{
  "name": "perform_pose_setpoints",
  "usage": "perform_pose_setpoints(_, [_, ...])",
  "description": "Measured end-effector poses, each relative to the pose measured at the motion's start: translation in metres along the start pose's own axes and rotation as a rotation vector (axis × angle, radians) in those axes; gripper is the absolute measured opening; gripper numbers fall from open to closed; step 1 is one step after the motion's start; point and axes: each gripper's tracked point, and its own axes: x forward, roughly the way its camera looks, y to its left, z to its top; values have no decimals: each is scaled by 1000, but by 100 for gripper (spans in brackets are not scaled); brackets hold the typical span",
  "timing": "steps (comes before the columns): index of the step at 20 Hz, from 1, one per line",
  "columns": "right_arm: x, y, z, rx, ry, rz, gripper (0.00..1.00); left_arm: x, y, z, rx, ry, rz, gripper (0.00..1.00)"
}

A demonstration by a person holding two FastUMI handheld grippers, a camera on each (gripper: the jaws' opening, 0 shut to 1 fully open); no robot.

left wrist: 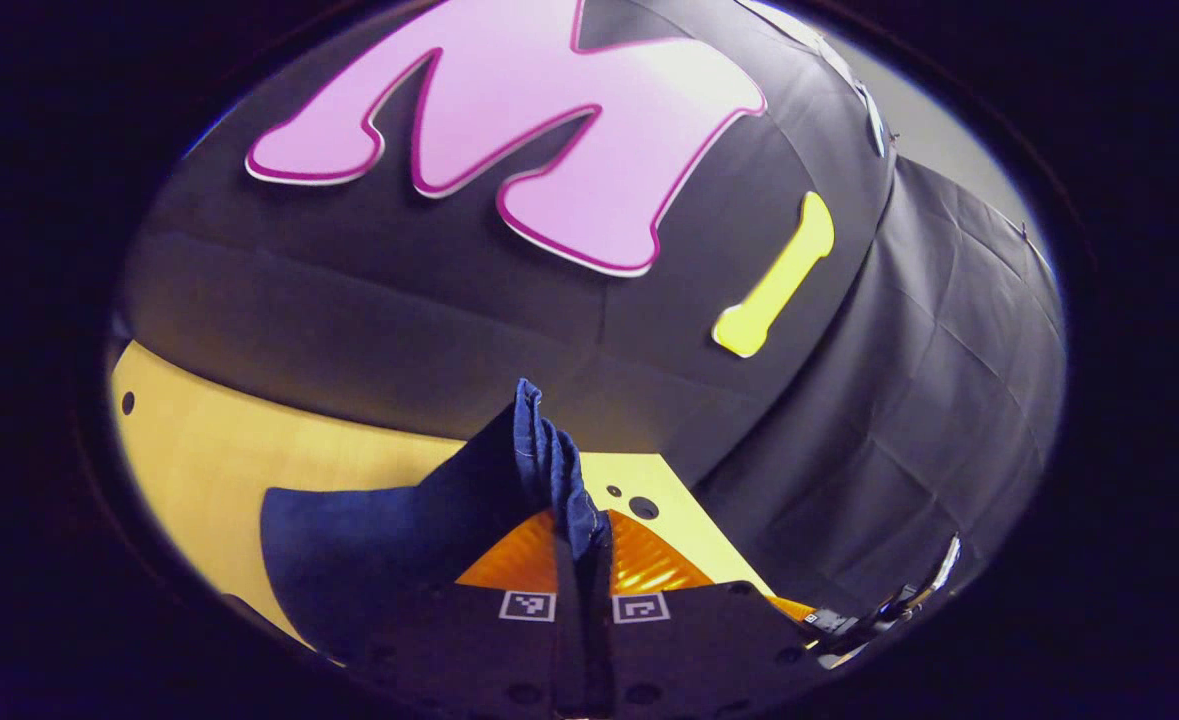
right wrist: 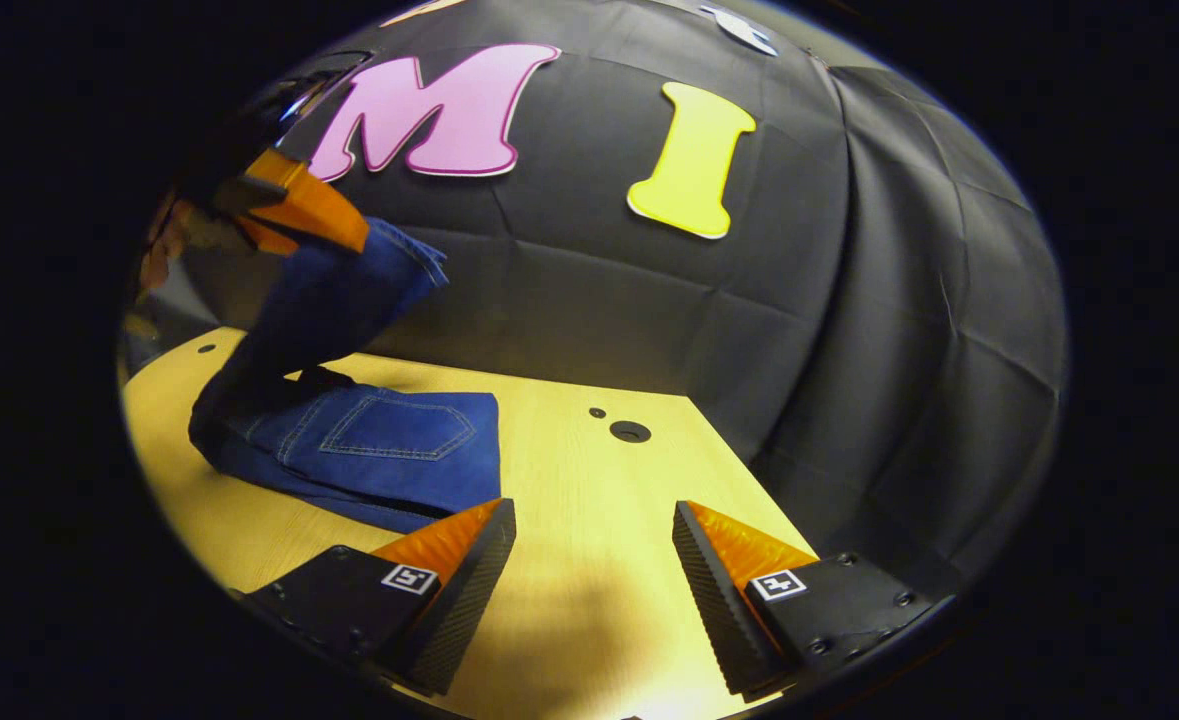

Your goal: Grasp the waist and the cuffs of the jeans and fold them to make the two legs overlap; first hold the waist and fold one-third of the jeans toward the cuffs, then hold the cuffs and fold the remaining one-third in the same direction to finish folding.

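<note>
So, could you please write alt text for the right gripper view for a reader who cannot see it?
The right gripper hangs open above a wooden table. Farther off, the left gripper lifts one end of the blue jeans, whose other part lies flat on the table with a back pocket facing up.

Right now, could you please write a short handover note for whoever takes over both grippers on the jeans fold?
Left gripper: shut on the jeans, holding one end lifted above the table.
Right gripper: open, holding nothing, low over bare table beside the jeans.
Jeans: the rest lies flat on the table, back pocket facing up.
Done: legs appear overlapped; one end raised.
Left: lay the lifted end over the flat part, then finish the remaining fold.
</note>
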Motion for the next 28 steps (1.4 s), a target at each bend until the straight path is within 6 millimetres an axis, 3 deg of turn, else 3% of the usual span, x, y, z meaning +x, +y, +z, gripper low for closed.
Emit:
perform_pose_setpoints(4, [-8,-24,-15,92,17,-14,96,33,4,-50,5,67,52,6])
perform_pose_setpoints(6, [-14,-31,-27,140,51,-20,97,42,5,-62,6,97,66,14])
perform_pose_setpoints(10, [-29,-36,-31,211,70,-42,96,41,-20,-70,16,77,2,45])
perform_pose_setpoints(11, [-32,-36,-29,219,69,-47,97,35,-27,-72,19,66,-19,72])
perform_pose_setpoints(12, [-37,-35,-27,226,68,-50,96,24,-31,-69,32,59,-27,83])
perform_pose_setpoints(14, [-48,-27,-14,252,63,-38,96,1,-34,-59,62,34,-17,92])
perform_pose_setpoints(18, [-80,-8,41,287,5,2,96,-82,-29,-22,91,-43,23,96])
perform_pose_setpoints(24, [-158,23,141,324,-107,98,98,-249,7,21,172,-152,162,97])
perform_pose_setpoints(28, [-220,39,188,290,-161,135,97,-362,26,36,126,-266,250,97])
